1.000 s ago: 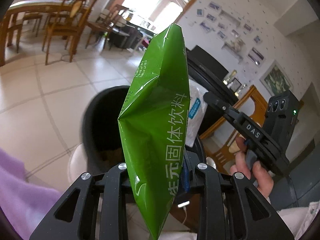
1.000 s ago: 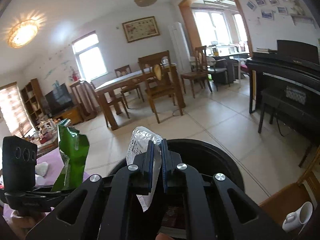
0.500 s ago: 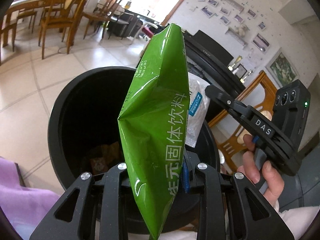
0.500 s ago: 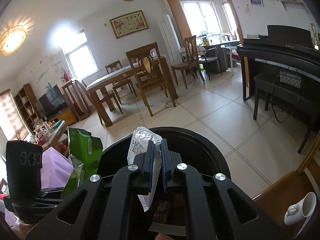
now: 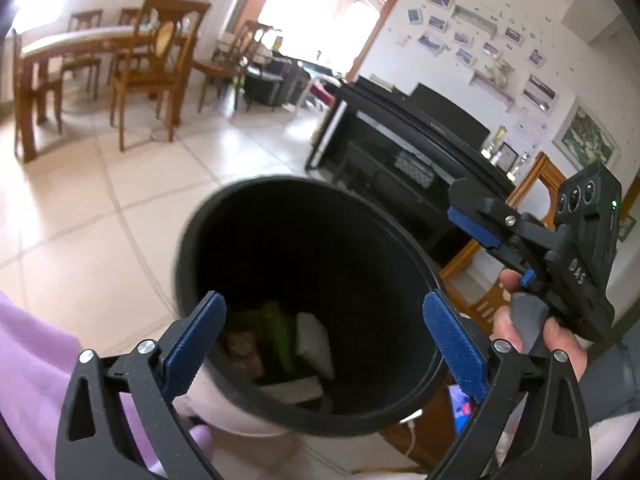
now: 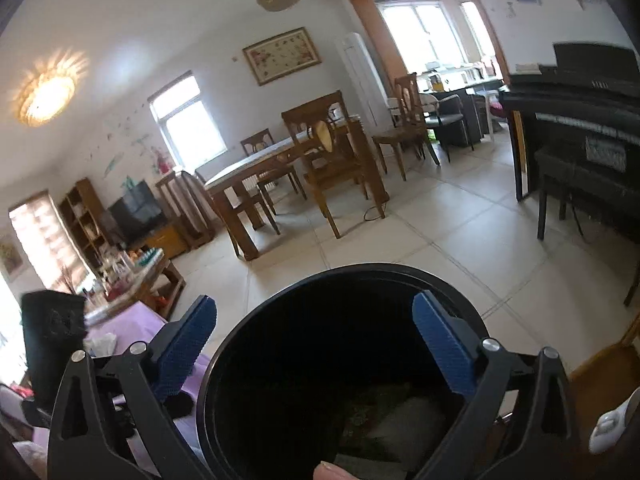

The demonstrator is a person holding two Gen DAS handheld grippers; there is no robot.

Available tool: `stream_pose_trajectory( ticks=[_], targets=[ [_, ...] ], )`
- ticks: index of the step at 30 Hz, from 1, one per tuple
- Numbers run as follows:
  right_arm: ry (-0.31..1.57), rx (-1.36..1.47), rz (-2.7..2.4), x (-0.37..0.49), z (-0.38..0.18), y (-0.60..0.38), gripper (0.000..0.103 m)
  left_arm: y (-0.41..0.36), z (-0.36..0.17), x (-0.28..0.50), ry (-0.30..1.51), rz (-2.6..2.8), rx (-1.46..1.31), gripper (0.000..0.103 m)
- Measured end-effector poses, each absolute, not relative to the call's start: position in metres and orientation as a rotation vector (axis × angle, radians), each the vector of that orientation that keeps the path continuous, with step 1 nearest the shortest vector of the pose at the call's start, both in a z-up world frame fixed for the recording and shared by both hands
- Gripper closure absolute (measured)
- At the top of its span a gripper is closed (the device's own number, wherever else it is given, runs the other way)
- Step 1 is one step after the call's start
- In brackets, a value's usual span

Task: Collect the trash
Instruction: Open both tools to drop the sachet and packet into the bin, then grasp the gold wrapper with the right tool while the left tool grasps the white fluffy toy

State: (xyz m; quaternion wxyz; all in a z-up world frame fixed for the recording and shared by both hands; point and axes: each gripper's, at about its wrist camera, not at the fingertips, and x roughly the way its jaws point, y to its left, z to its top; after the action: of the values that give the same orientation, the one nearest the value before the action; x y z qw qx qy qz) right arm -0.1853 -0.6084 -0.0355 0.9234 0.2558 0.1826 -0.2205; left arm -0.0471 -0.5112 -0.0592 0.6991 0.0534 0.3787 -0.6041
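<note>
Black bin, two wrappers inside (green, white), two hand-held grippers gaping

The black bin is smeared by motion blur along its rim in the left wrist view, and its base is hidden. In the right wrist view its bottom is too dark to sort out; a pale lump there stays unidentifiable, and a fingertip is cut off by the lower edge

Pale tiled floor; wooden dining table with chairs; black piano by photo-covered wall; framed picture; bright windows; lit ceiling lamp.
</note>
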Motion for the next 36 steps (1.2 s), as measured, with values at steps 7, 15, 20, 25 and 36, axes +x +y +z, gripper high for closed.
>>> stream_pose_trajectory(
  ticks=[7,15,20,25,36],
  targets=[
    [0.413,0.478,-0.406,-0.17,-0.024,-0.585,0.005,-0.445,-0.033,-0.043,0.755,-1.28,0.084,0.005],
    [0.479,0.417,-0.318,-0.134,-0.015,-0.538,0.005,-0.314,-0.004,-0.019,0.638,-1.09,-0.005,0.006],
    [0.53,0.376,-0.22,-0.099,-0.014,-0.495,0.005,-0.214,-0.001,0.007,0.627,-0.876,-0.063,0.006],
    [0.595,0.343,-0.064,-0.057,-0.019,-0.438,0.005,-0.094,-0.003,0.029,0.615,-0.583,-0.088,0.006],
    [0.836,0.138,0.39,0.012,-0.053,-0.26,0.005,0.043,-0.035,0.096,0.812,-0.327,-0.114,0.006]
  ],
)
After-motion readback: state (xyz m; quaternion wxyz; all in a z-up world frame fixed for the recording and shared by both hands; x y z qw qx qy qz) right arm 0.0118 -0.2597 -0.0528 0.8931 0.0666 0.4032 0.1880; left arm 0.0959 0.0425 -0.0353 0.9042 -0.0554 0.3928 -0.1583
